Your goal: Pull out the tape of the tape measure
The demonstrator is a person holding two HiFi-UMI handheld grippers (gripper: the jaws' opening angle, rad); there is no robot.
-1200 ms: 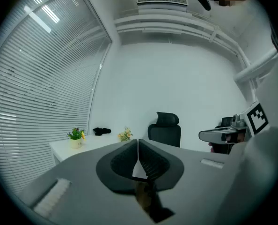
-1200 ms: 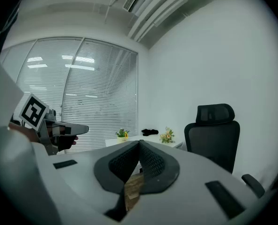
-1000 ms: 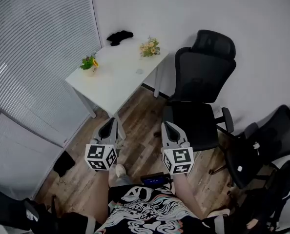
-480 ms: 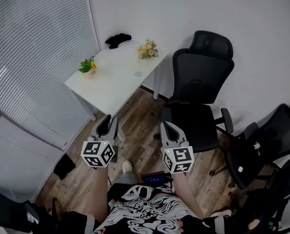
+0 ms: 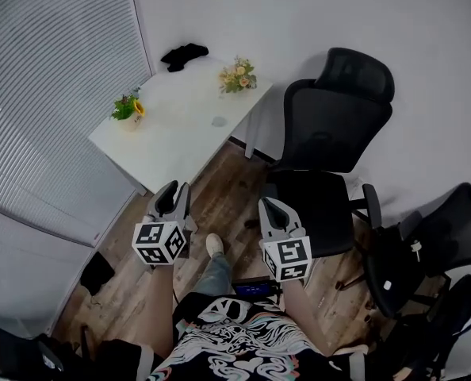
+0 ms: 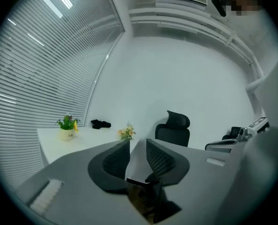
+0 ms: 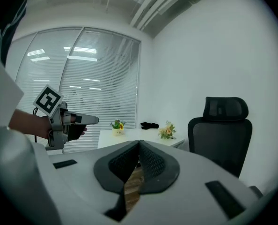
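Tape measure (image 5: 218, 121) is my best guess for the one small round pale thing on the white table (image 5: 172, 145), lying close to the long edge that faces the chair; it is too small to be sure of, and neither set of tongs is near it. I count three other things on the tabletop: one green plant with a yellow flower (image 5: 127, 108) in a white pot at the corner by the blinds (image 5: 45, 94), one small bunch of flowers (image 5: 237, 75) at the corner nearest the chair, and one black bundle (image 5: 183, 54) at the far corner against the wall. The pot bears a mark I cannot read. One black office chair (image 5: 331, 125) stands just beside the table, and more black chairs crowd the right, too overlapped to count. The person holds two grippers over the wooden floor (image 5: 220, 205), well apart from the table. The left gripper (image 5: 176, 186) has just been opening; its jaws stand apart with nothing between them. The right gripper (image 5: 266, 203) has its jaw tips pressed together, empty. Each carries one cube of black and white square markers, with no legible writing.
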